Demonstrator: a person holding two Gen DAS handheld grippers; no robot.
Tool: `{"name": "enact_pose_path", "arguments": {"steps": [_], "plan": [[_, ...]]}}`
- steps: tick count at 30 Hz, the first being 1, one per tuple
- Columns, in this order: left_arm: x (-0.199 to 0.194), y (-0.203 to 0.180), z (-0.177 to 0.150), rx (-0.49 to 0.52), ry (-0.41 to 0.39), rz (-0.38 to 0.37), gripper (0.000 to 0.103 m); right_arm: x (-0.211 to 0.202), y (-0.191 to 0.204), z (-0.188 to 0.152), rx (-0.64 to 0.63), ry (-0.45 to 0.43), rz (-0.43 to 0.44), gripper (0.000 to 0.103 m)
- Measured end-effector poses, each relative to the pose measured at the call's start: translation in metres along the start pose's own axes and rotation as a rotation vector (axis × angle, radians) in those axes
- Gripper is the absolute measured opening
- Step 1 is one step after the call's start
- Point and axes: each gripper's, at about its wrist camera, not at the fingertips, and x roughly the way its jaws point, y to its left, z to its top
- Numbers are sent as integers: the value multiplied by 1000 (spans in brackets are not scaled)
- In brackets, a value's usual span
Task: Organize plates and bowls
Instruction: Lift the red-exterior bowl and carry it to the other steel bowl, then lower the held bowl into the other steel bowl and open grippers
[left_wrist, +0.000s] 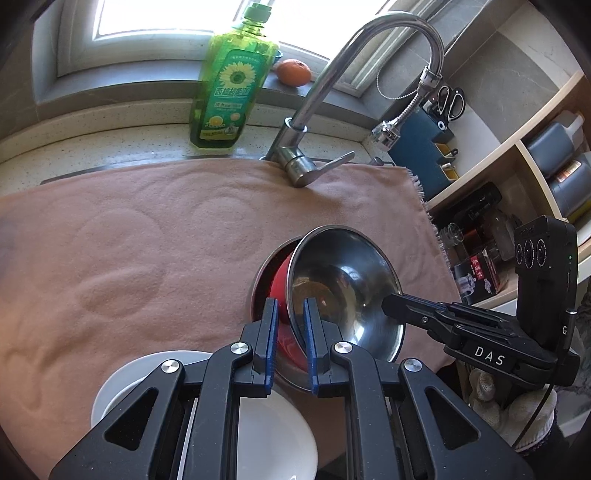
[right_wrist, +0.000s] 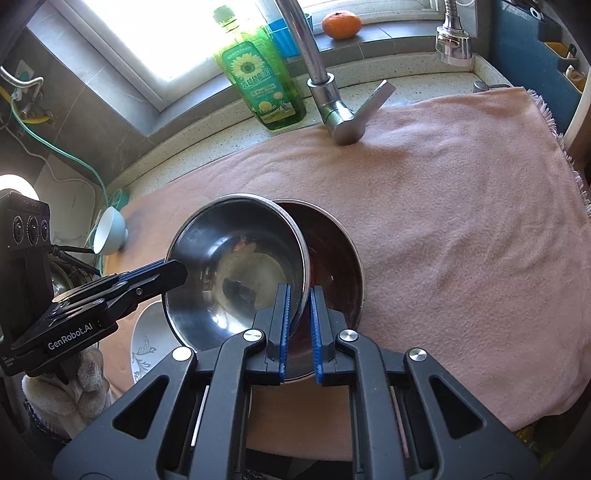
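Note:
A steel bowl (left_wrist: 343, 291) (right_wrist: 236, 273) hangs tilted over a red-sided steel bowl (left_wrist: 279, 295) (right_wrist: 332, 258) that rests on the pink towel (left_wrist: 147, 236). My left gripper (left_wrist: 290, 325) is shut on the steel bowl's near-left rim. My right gripper (right_wrist: 300, 317) (left_wrist: 388, 306) is shut on its opposite rim. The left gripper also shows in the right wrist view (right_wrist: 177, 273). A white plate with a white bowl on it (left_wrist: 273, 432) lies under my left gripper; in the right wrist view the plate (right_wrist: 147, 343) shows a leaf pattern.
A tap (left_wrist: 303, 147) stands at the towel's back edge, with a green detergent bottle (left_wrist: 229, 85) and an orange (left_wrist: 293, 72) behind. Shelves with bottles (left_wrist: 546, 177) stand to the right. A small pale blue bowl (right_wrist: 109, 230) lies tipped at the towel's left edge.

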Motion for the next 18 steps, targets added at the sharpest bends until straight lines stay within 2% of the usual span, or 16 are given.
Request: {"name": "enact_pose_path", "arguments": {"steps": [7,18], "plan": [[20,-5,-1,20,47,28,12,12,-10,-2,7,28,-10,10],[32,-13,-2,70,79,85,12,16,-12,-3,7,37,-11,10]]}}
